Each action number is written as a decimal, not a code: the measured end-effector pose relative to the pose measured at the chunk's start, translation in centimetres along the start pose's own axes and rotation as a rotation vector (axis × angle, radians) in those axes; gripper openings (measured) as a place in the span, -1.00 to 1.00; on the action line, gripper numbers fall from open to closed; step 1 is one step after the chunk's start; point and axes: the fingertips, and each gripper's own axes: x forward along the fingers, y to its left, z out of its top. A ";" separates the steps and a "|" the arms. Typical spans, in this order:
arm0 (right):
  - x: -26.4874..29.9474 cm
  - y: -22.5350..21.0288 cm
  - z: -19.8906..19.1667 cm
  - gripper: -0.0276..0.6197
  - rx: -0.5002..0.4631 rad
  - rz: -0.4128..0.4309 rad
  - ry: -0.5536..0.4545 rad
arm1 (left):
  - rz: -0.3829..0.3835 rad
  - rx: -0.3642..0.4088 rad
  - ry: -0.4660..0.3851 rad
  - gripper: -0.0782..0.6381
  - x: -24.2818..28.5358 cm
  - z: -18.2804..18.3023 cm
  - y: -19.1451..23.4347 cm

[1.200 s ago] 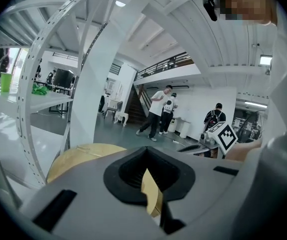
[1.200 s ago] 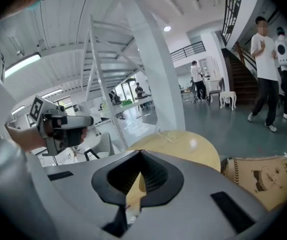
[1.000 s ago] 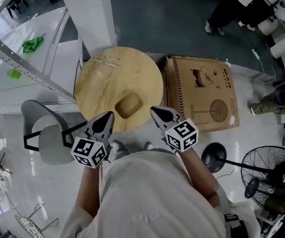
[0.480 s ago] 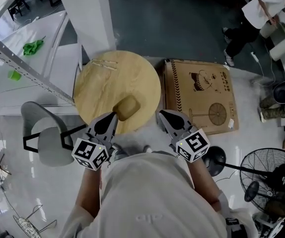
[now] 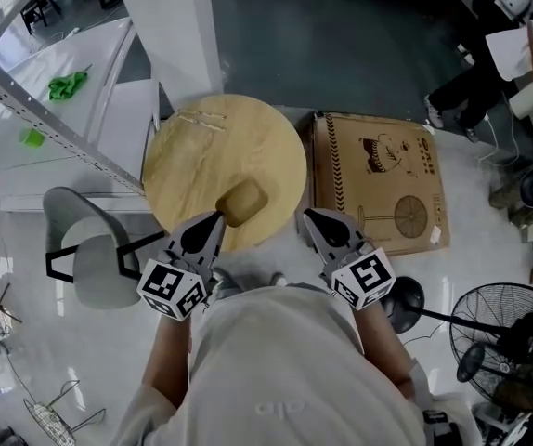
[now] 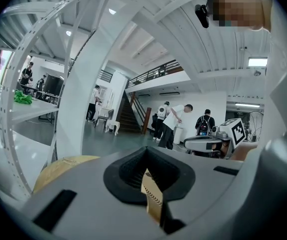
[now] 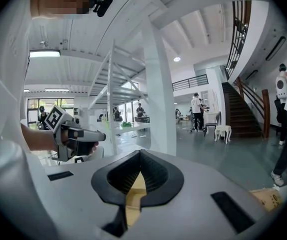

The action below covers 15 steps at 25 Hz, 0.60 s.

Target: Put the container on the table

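Head view shows the container [image 5: 243,201], a tan, rounded-rectangular dish, lying flat on the round wooden table [image 5: 201,156], close to the table's near edge and a little right of its middle. The left gripper [image 5: 216,216] points at the table's near edge with its tip just beside the container's left end; whether they touch cannot be told. The right gripper [image 5: 308,215] is held beside the table's right edge, its tip over the floor between the table and a flat cardboard box [image 5: 378,184] lying there. A grey chair [image 5: 95,263] stands off the table's near-left edge. In the left gripper view the jaws of the left gripper [image 6: 144,150] meet at their tips and grasp nothing; only a sliver of cardboard shows through the gap behind the pads. In the right gripper view the right gripper [image 7: 140,152] is likewise clenched on nothing, its jaw tips together.
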 end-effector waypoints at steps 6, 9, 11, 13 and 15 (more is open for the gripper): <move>1.1 0.6 0.0 -0.83 0.006 0.002 0.007 | 0.000 -0.001 0.009 -0.74 -0.4 -0.2 0.8; 1.5 0.6 -0.1 -0.83 0.010 -0.002 0.012 | -0.002 -0.001 0.014 -0.74 -0.5 -0.3 1.2; 1.8 0.6 -0.2 -0.83 0.016 -0.007 0.016 | -0.002 -0.003 0.017 -0.74 -0.5 -0.3 1.6; 2.0 0.6 -0.4 -0.83 0.020 -0.010 0.019 | -0.001 -0.005 0.019 -0.74 -0.6 -0.4 1.9; 2.1 0.6 -0.5 -0.83 0.021 -0.014 0.022 | 0.000 -0.007 0.023 -0.74 -0.6 -0.5 2.1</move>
